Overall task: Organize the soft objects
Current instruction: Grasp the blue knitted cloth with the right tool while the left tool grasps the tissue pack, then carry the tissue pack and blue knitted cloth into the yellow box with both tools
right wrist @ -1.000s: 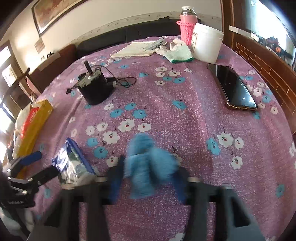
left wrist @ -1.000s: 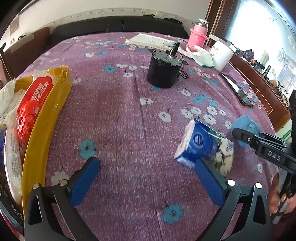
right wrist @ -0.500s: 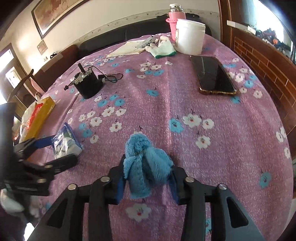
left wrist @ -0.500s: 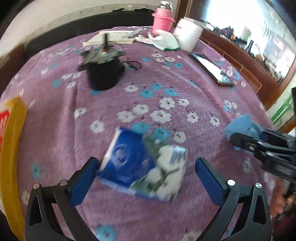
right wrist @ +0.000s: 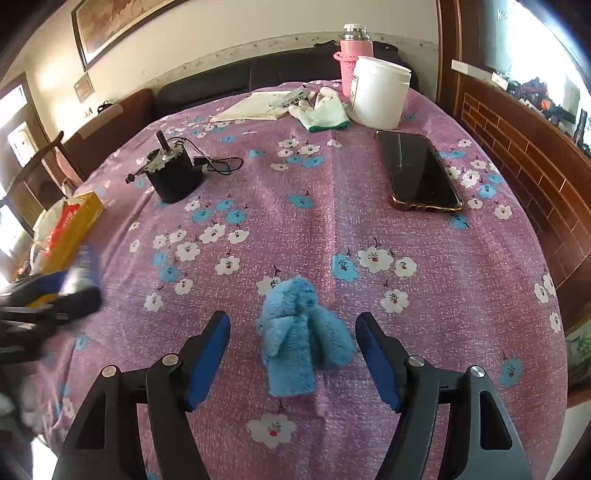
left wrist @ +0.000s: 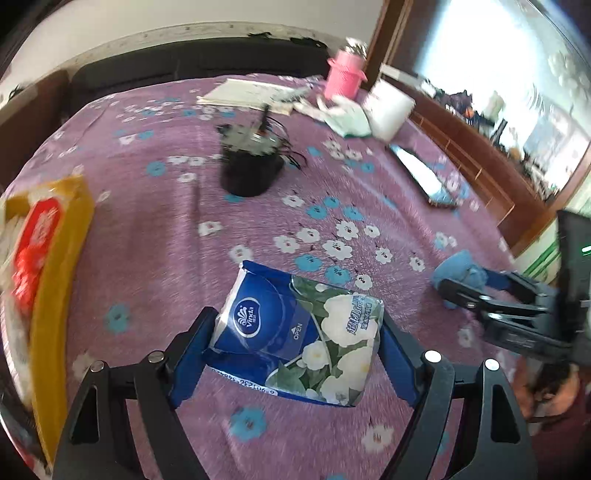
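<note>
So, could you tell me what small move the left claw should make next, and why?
Probably finish closing on the tissue pack and lift it toward the yellow box. The left claw is closing with the pack squarely between its pads, already touching or nearly so. The right claw is opening, and the blue plush cloth lies free on the tablecloth.

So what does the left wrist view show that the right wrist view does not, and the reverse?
Only the left wrist view shows the tissue pack clearly, between the closing left gripper pads. Only the right wrist view shows the opening right gripper pads apart from the blue plush toy, plus a wall picture. Both show the toy, yellow box, black phone, pink bottle.
</note>
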### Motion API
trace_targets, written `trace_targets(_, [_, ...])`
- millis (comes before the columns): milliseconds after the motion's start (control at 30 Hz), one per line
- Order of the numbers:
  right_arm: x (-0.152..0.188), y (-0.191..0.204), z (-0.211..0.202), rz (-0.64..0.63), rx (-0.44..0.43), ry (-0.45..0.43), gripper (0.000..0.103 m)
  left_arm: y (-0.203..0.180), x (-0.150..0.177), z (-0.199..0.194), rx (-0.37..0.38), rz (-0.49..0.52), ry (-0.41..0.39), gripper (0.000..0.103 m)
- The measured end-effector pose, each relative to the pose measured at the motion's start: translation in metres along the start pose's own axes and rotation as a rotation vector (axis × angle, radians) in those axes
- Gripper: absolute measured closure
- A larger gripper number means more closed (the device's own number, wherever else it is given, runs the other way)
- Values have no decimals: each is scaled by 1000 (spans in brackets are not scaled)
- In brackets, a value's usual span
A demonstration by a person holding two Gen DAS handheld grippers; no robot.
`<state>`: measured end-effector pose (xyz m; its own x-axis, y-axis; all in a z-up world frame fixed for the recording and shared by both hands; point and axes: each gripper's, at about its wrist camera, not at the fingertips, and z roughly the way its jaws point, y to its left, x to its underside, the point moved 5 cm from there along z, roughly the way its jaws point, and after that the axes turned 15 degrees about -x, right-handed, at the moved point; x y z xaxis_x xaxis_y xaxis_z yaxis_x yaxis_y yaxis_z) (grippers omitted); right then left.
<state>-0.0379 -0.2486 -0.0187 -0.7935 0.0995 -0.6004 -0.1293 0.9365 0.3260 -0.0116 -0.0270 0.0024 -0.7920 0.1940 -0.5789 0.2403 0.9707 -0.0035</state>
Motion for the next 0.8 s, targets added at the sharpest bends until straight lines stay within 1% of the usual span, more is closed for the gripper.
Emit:
trace_targets(33, [0, 1, 2, -7, 18, 1, 30, 5, 1, -5, 5, -12, -5, 21])
trace_targets(67, [0, 1, 2, -13, 31, 1, 36, 13, 4, -12, 9, -25, -12, 21])
trace_targets(100, [0, 2, 4, -19, 44, 8, 57, 24, 6, -21, 9, -39, -21, 21])
trace_targets(133, [0, 2, 5, -16, 41, 21, 64, 37, 9, -30, 4, -55, -34, 21])
trace_targets(200, [-1, 3, 3, -15, 39, 20, 65, 63, 11, -46, -16, -86, -62, 21])
trace_targets(267, [-4, 9, -3, -37, 47, 5, 65, 93, 13, -62, -50, -124, -89, 21])
trace_targets(300, [-5, 13, -6, -43, 47, -1, 65, 117, 15, -72, -84, -155, -104, 21])
trace_targets(333, [-7, 19, -8, -51, 43, -8, 65, 130, 17, -76, -105, -171, -111, 21])
trace_targets(433, [-12, 41, -11, -78, 12, -20, 65, 191, 30, -95, -230, -245, -124, 21])
trace_targets(500, [-15, 57, -9, -96, -14, -19, 65, 224, 42, -100, -286, -289, -111, 21])
trace_targets(600, [-18, 90, -2, -137, -65, -11, 64, 262, 62, -98, -345, -352, -70, 21])
trace_targets(667, [-20, 117, 5, -175, -100, -3, 64, 282, 74, -95, -374, -384, -44, 21])
trace_targets(800, [-23, 167, 13, -248, -162, 9, 64, 301, 85, -88, -432, -403, -20, 21])
